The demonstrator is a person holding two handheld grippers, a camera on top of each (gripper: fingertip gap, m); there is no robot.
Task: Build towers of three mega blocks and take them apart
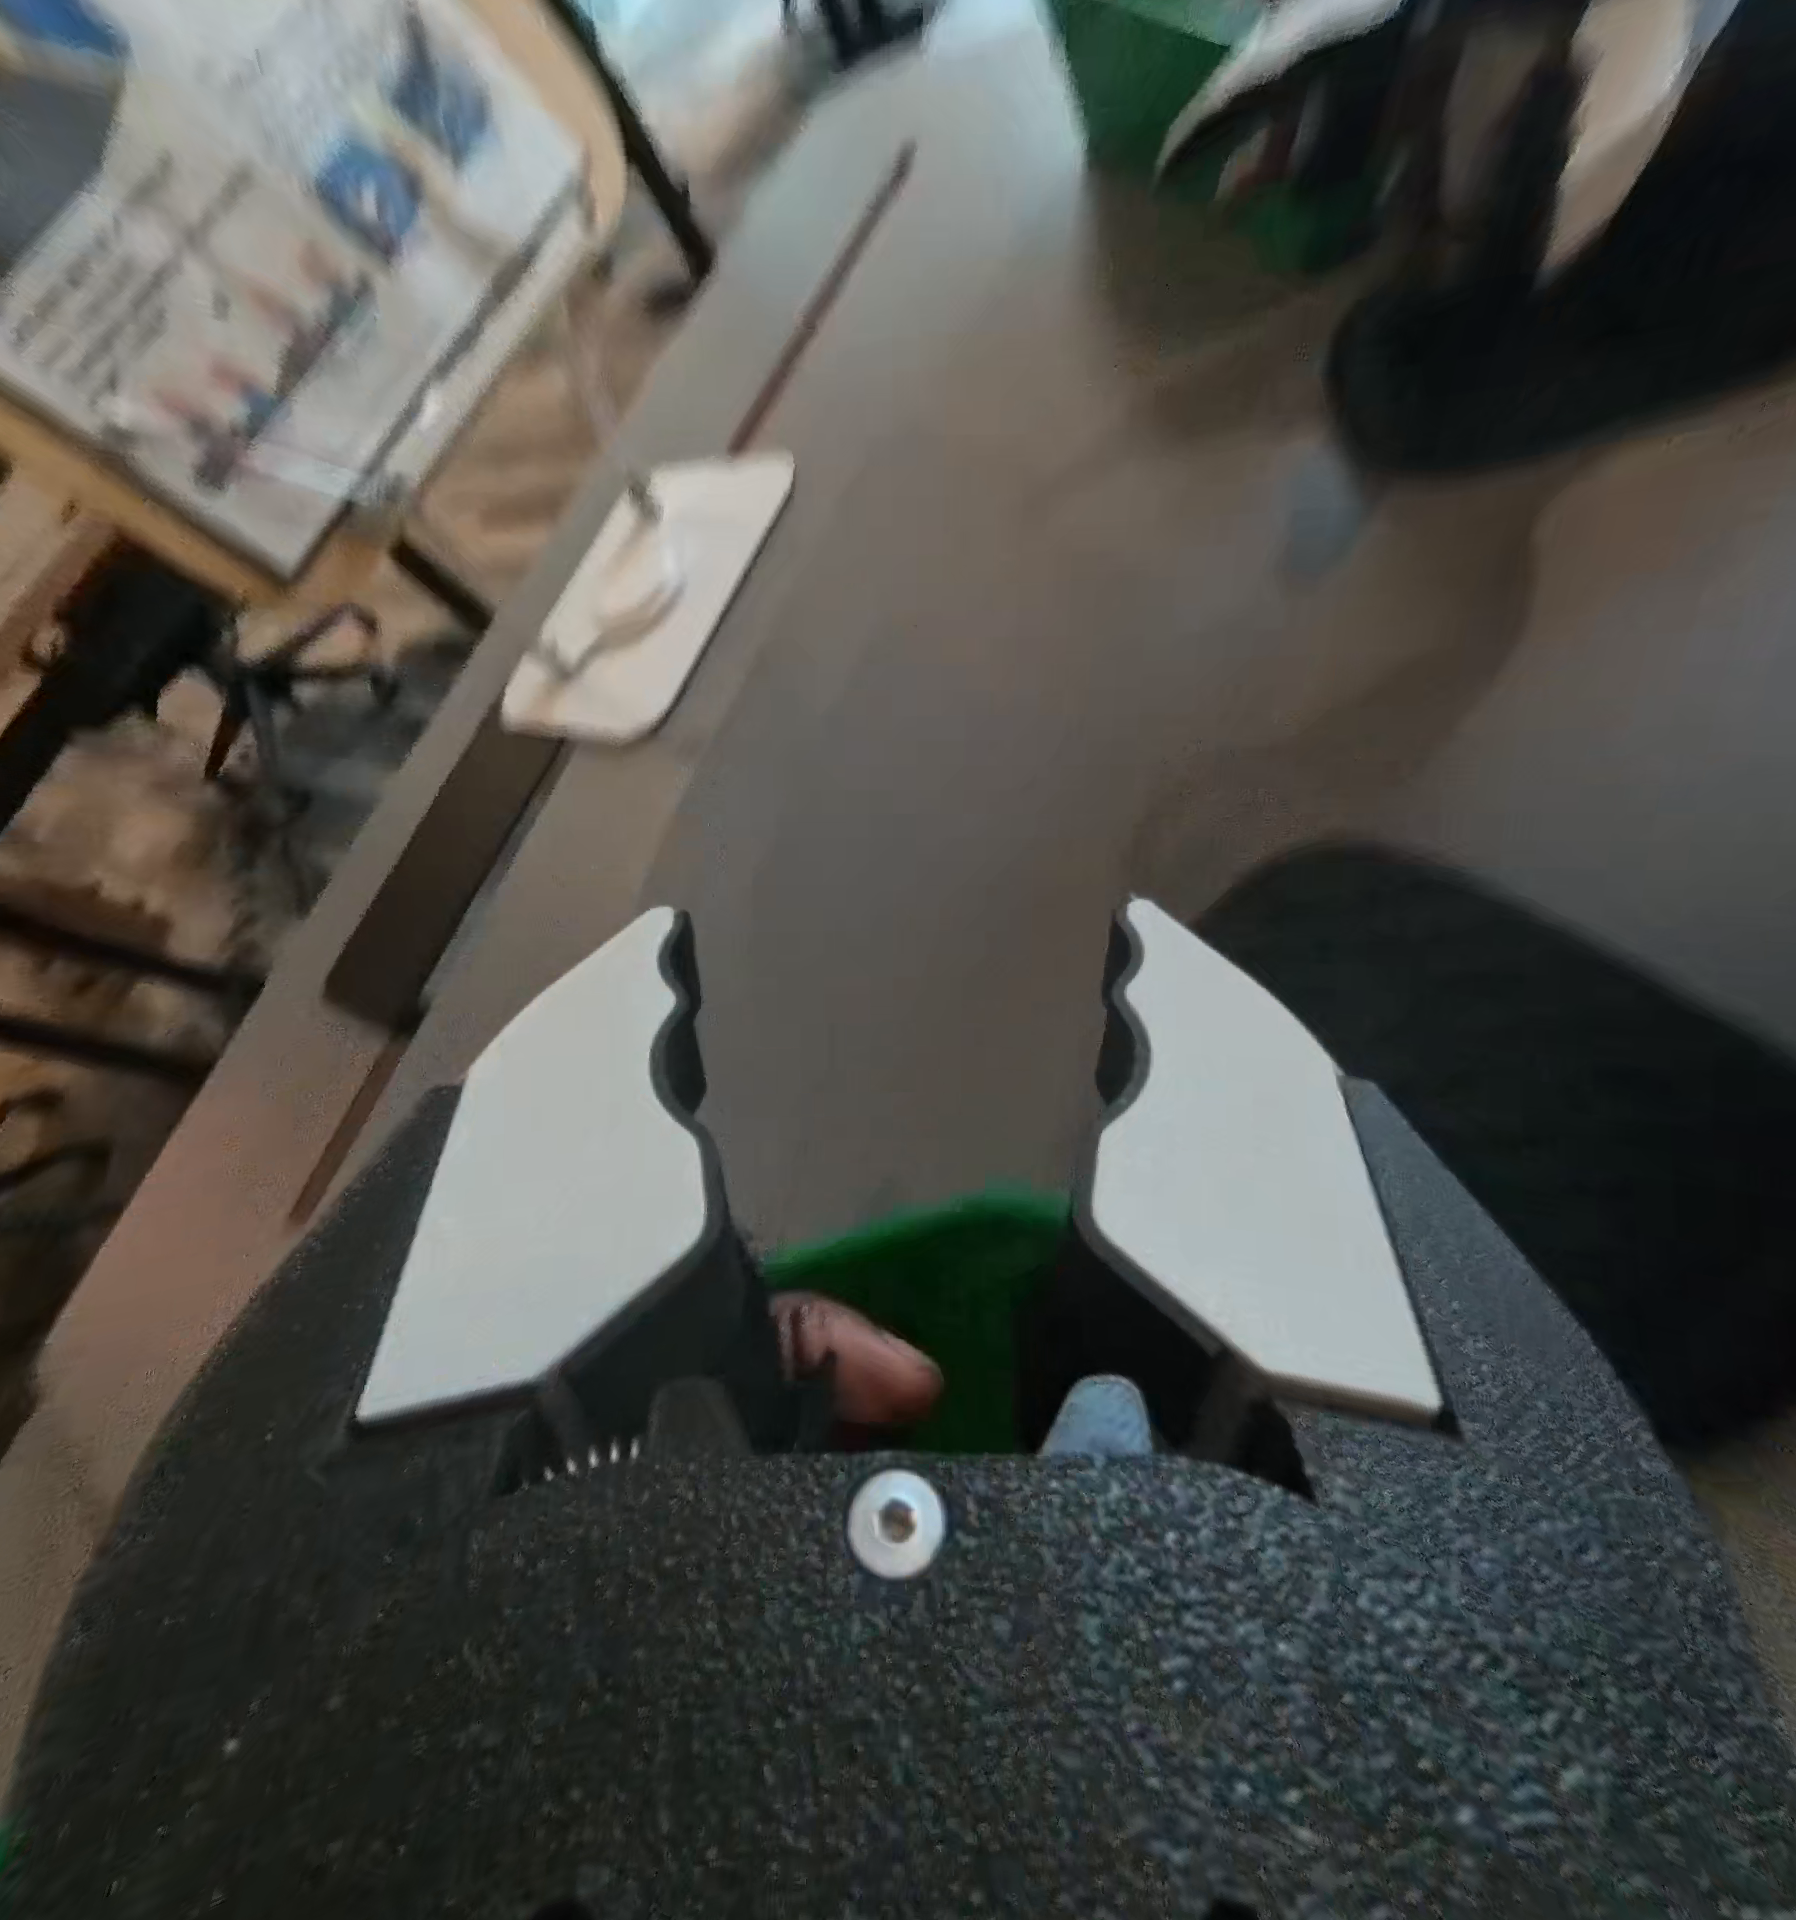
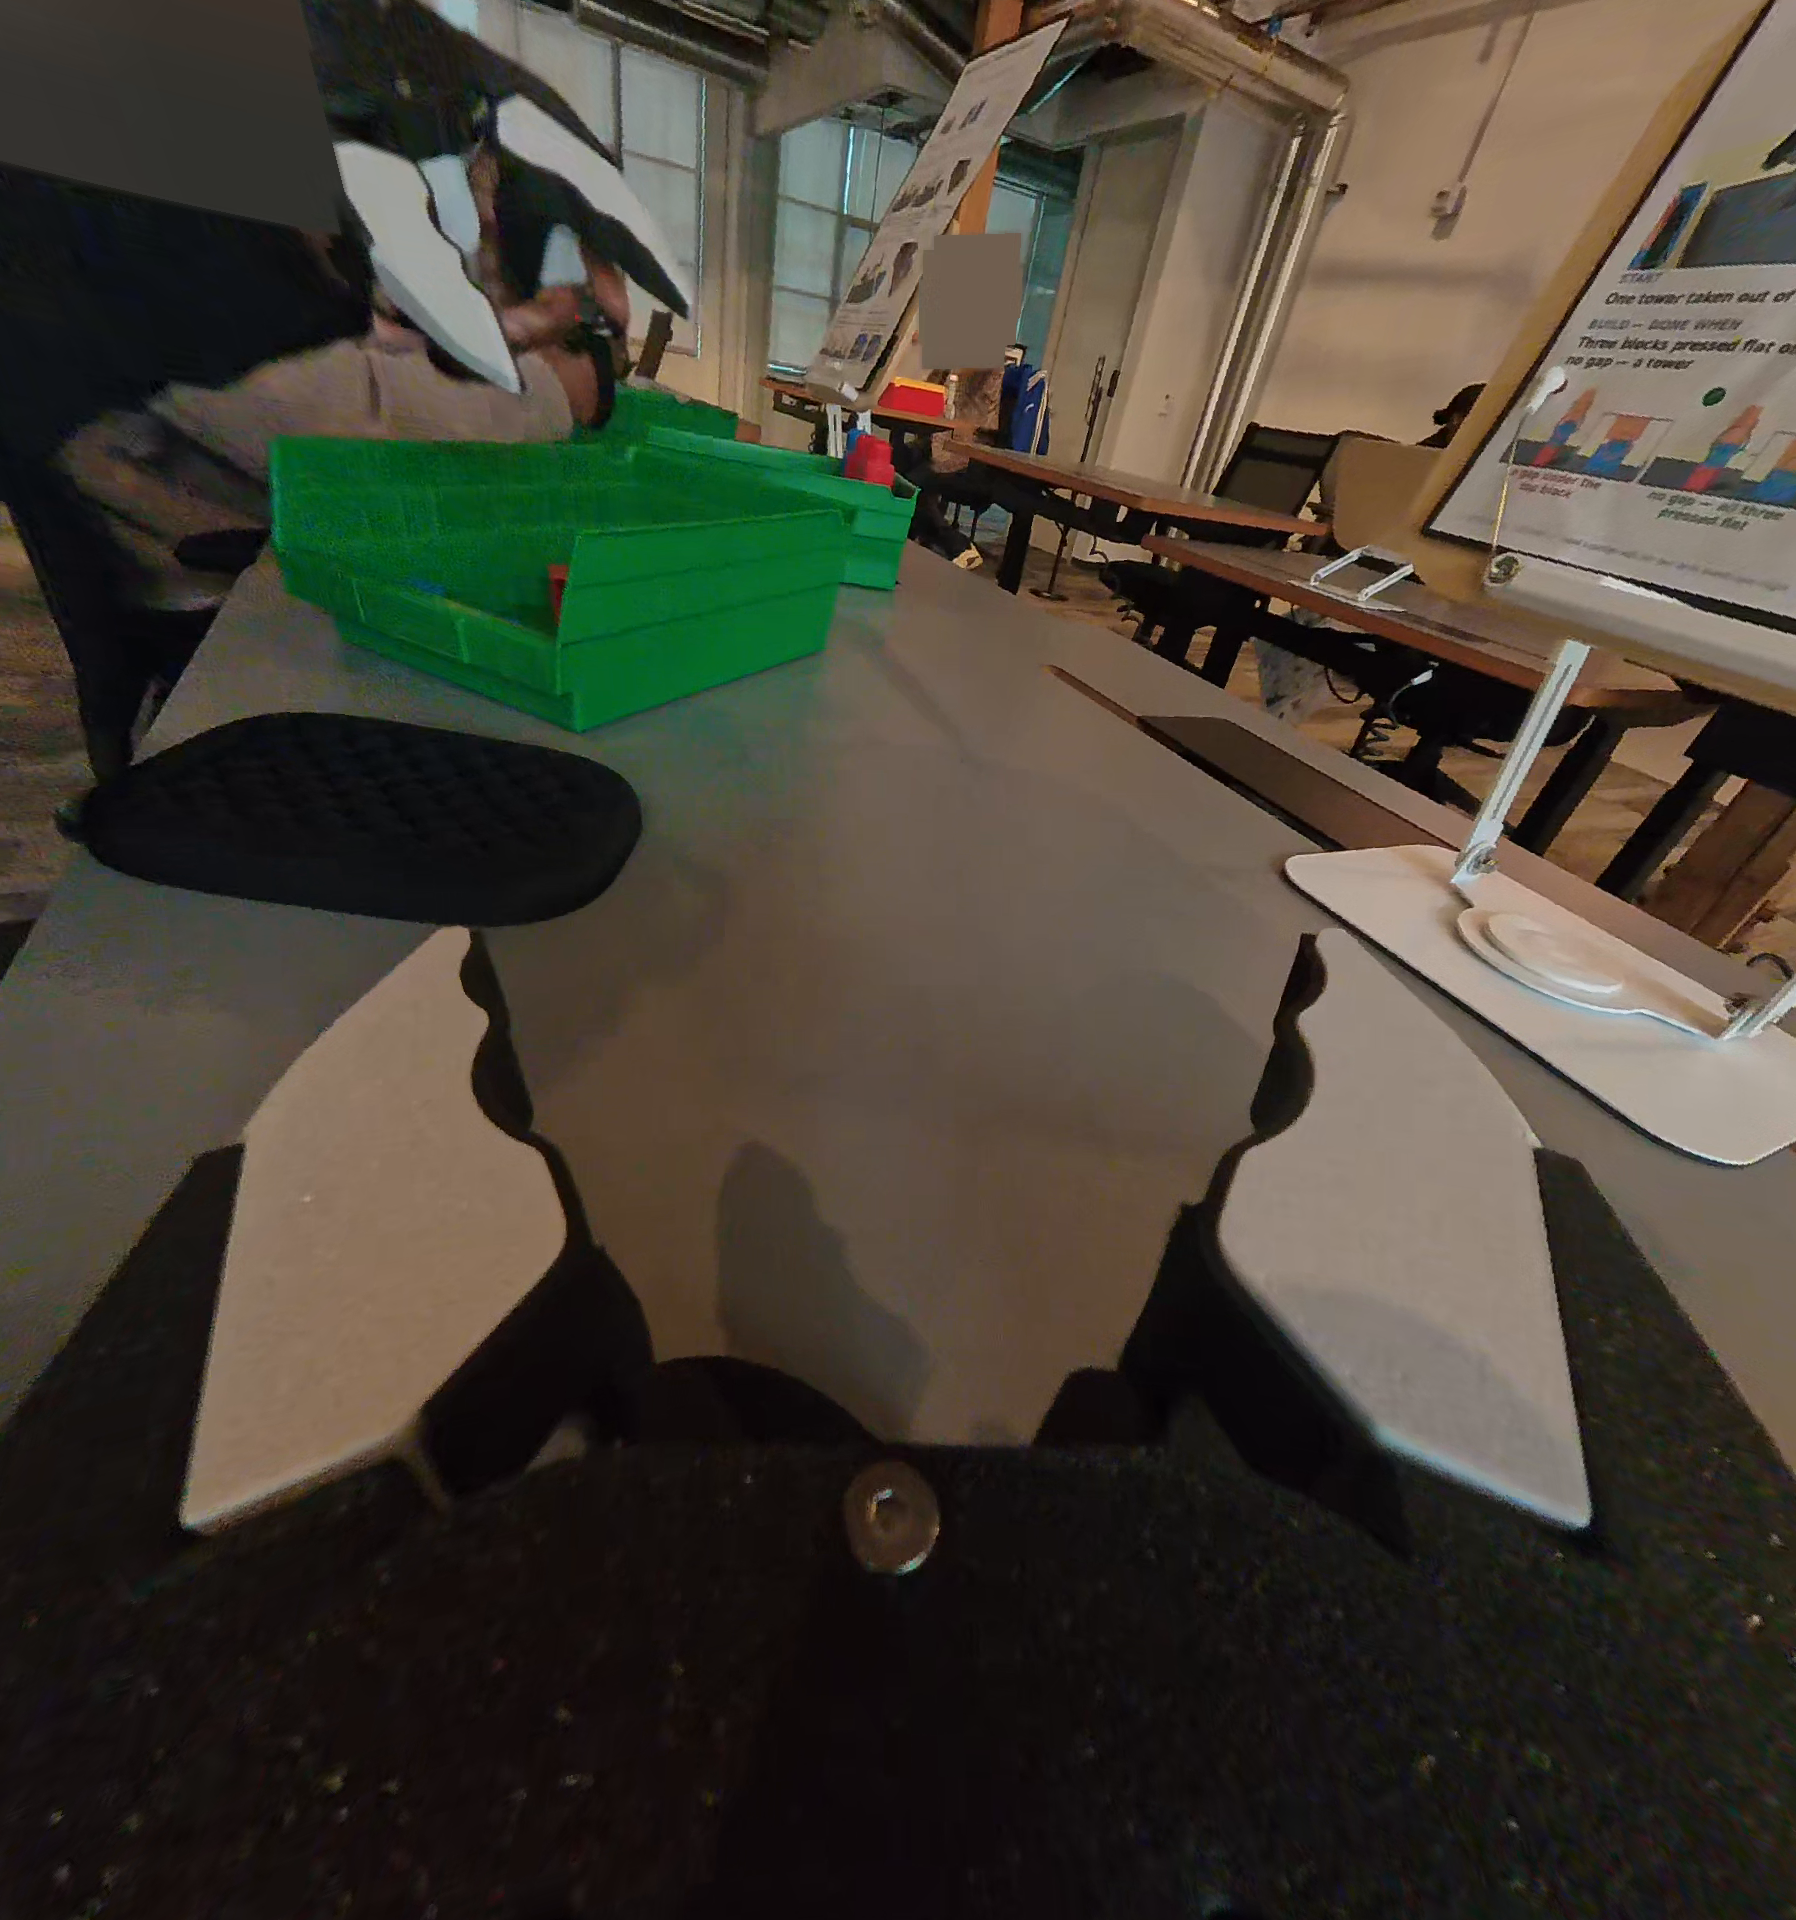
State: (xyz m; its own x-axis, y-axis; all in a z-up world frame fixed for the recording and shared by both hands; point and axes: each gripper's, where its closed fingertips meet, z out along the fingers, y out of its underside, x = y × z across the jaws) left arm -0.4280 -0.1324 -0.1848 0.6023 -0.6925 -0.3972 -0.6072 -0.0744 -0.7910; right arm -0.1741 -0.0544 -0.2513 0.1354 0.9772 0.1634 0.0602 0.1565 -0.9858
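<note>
The left wrist view is motion-blurred. My left gripper (image 1: 904,935) is open and empty, held above a green bin (image 1: 925,1268). A reddish block (image 1: 852,1371) and a blue block (image 1: 1096,1418) show low between its fingers. In the right wrist view my left gripper (image 2: 593,343) hangs over the near green bin (image 2: 582,623), where a blue block (image 2: 426,592) and a red block (image 2: 558,592) show through the front cut-out. My right gripper (image 2: 894,956) is open and empty, low over the grey table (image 2: 925,831), apart from the bins.
A black studded mat (image 2: 354,821) lies left of my right gripper; it also shows in the left wrist view (image 1: 1548,1091). A second green bin (image 2: 863,530) holds red and blue blocks (image 2: 873,457). A white stand base (image 2: 1559,997) with an instruction board (image 2: 1704,312) stands at the right. There is about 30 centimetres between the tips of the two grippers.
</note>
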